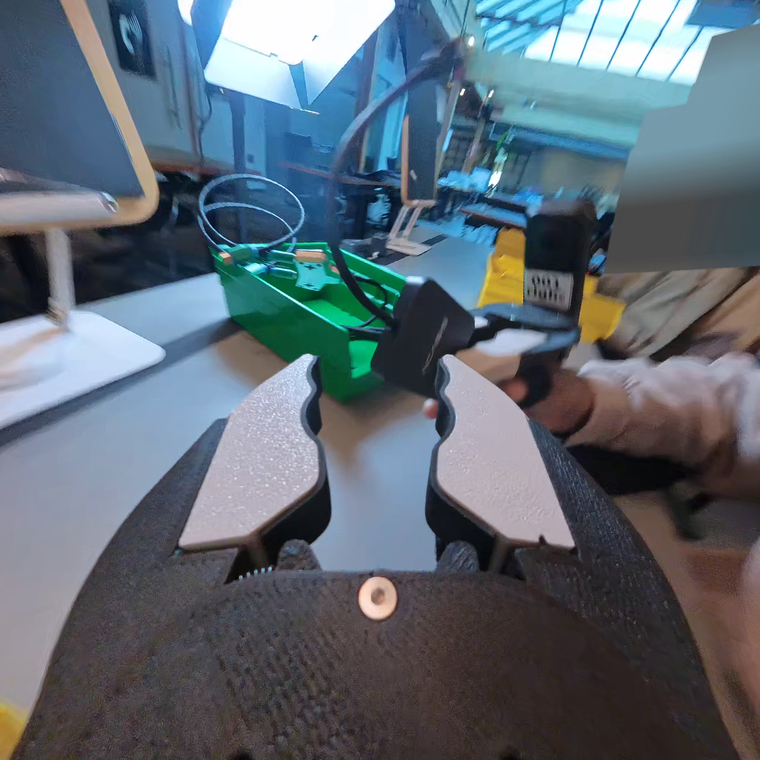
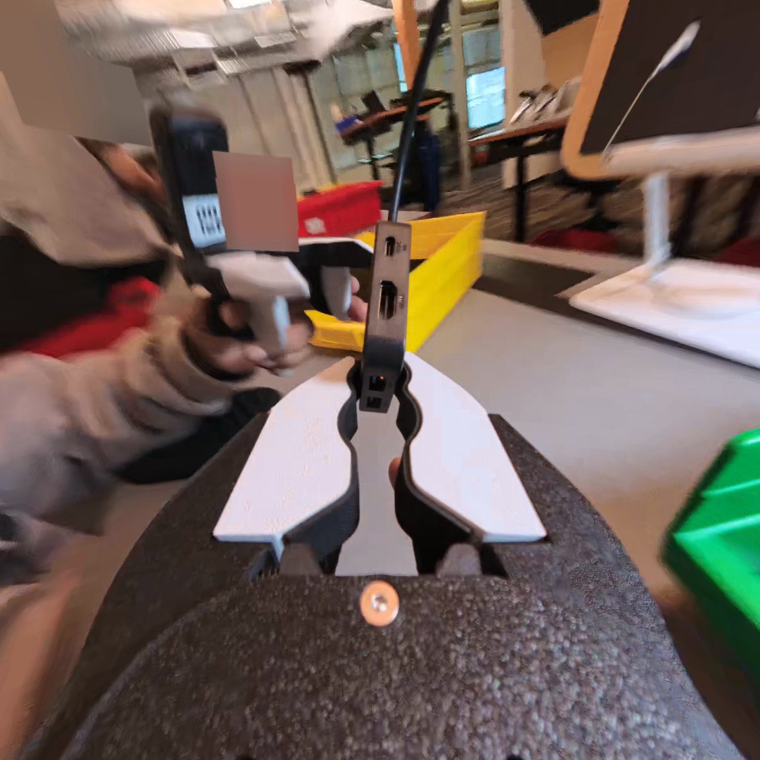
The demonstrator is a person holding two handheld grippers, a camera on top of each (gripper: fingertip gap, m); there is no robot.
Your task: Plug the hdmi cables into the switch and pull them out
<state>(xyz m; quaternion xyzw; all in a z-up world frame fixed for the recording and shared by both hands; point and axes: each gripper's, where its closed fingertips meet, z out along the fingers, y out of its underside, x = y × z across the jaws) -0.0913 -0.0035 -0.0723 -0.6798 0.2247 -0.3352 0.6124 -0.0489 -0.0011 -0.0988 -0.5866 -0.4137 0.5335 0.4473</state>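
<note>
Both views are blurred by motion, and the person's hand [image 2: 246, 341] and sleeve are hard to make out. The right gripper [image 2: 375, 386] has its fingers closed on the lower end of the black switch [image 2: 386, 304], held upright above the counter [image 2: 555, 411]; one black cable leaves its top. The left gripper [image 1: 376, 370] is wide open and holds nothing. One green bin [image 1: 304, 316] holds coiled hdmi cables [image 1: 251, 214]; their count is unclear. One yellow bin [image 2: 444, 271] is partly hidden.

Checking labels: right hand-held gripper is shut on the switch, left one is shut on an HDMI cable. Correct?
Half right. The right hand-held gripper is shut on the switch, as the right wrist view shows. But the left hand-held gripper is open and holds nothing, as the left wrist view shows; the cables lie in the green bin.
</note>
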